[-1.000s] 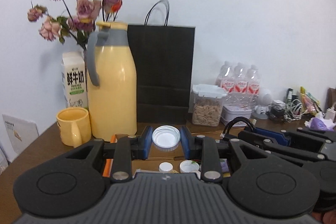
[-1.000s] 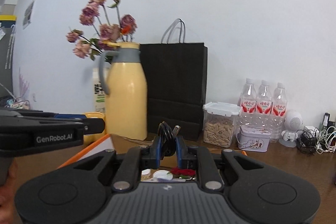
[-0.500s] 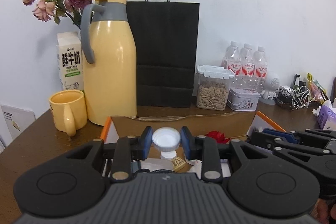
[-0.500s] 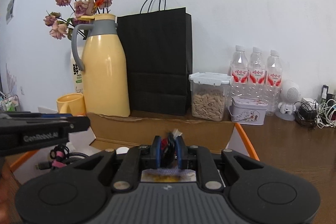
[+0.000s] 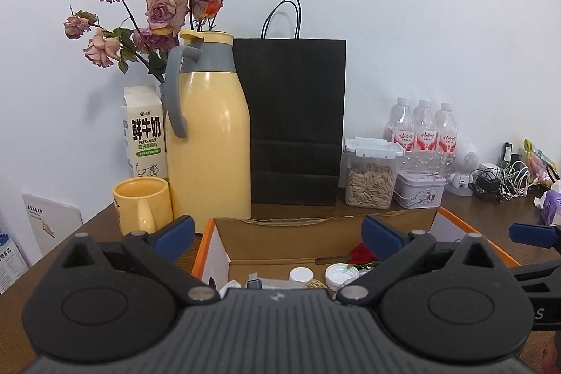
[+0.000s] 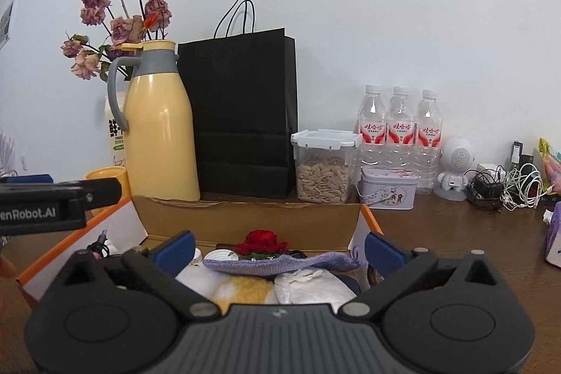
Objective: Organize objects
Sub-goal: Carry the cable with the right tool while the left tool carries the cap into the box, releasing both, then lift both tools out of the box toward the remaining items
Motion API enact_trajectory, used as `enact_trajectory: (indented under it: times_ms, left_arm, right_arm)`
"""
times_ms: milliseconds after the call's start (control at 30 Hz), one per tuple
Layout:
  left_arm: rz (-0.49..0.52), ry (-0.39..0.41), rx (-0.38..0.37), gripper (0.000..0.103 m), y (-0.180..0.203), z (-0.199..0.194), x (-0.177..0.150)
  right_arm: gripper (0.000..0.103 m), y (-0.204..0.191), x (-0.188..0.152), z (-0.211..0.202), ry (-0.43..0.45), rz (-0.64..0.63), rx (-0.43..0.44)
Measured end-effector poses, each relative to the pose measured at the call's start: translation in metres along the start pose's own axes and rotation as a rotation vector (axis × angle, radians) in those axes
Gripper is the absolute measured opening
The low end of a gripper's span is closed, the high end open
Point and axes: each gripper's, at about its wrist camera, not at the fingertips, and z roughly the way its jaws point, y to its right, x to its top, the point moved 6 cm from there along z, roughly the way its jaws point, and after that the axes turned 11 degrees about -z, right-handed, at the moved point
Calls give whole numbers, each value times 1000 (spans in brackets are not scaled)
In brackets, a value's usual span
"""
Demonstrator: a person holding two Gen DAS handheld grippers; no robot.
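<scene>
On the brown table (image 5: 491,216), both grippers, left (image 5: 277,235) and right (image 6: 278,249), are opening wide, empty, over the box (image 6: 245,219).

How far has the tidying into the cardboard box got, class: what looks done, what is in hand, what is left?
Done: the cardboard box holds a red flower, white caps, a purple cloth. In hand: nothing; the left gripper and right gripper are opening, jaws empty, over the box. Left: possibly the tangled cables on the table; unclear.
</scene>
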Motion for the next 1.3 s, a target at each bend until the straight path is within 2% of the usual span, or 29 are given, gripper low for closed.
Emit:
enact_trajectory:
  times_ms: [333, 667, 833, 1100, 1300]
  left_arm:
    - [-2, 23, -29, 103, -3, -24, 0]
    - [38, -32, -37, 103, -13, -60, -18]
    - [55, -97, -23, 103, -24, -69, -35]
    - [113, -269, 9, 103, -38, -67, -74]
    - [141, -332, 47, 103, -44, -63, -93]
  right_arm:
    - [103, -5, -1, -23, 20, -33, -6]
    - [103, -23, -7, -65, 42, -95, 52]
    - [103, -32, -24, -79, -6, -121, 79]
    - [103, -43, -57, -84, -110, -152, 118]
    - [103, -43, -70, -75, -160, -149, 109]
